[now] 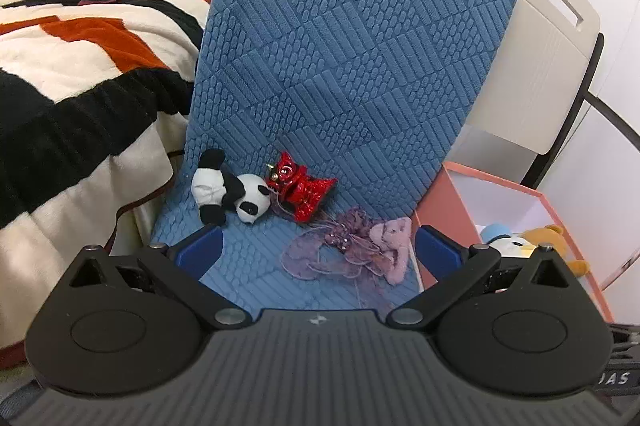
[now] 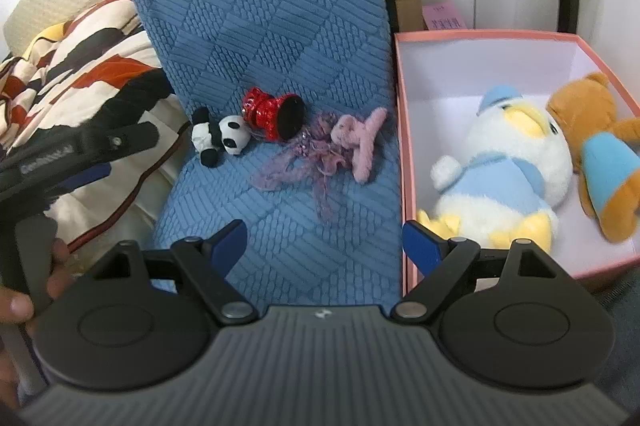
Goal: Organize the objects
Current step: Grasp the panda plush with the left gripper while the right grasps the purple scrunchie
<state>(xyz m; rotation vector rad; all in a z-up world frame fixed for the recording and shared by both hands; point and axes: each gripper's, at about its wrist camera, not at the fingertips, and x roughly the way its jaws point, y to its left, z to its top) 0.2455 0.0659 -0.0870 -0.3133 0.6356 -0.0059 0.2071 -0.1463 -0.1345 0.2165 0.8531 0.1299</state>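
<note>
Three small toys lie on the blue chair seat: one panda, one red lion at its 3 o'clock, one pink plush. Two plush, duck and bear, sit in the pink box. Left claw and right claw both gape, released.

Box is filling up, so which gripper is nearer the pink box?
Right. The right gripper has one fingertip at the pink box rim; the left gripper sits farther left, over the chair seat.

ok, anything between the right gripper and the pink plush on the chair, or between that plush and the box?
Nothing visible. The right gripper is open, with only bare blue chair cover before the pink plush. The pink box sits beside the seat, open-topped; the plush only has to clear its wall.
</note>
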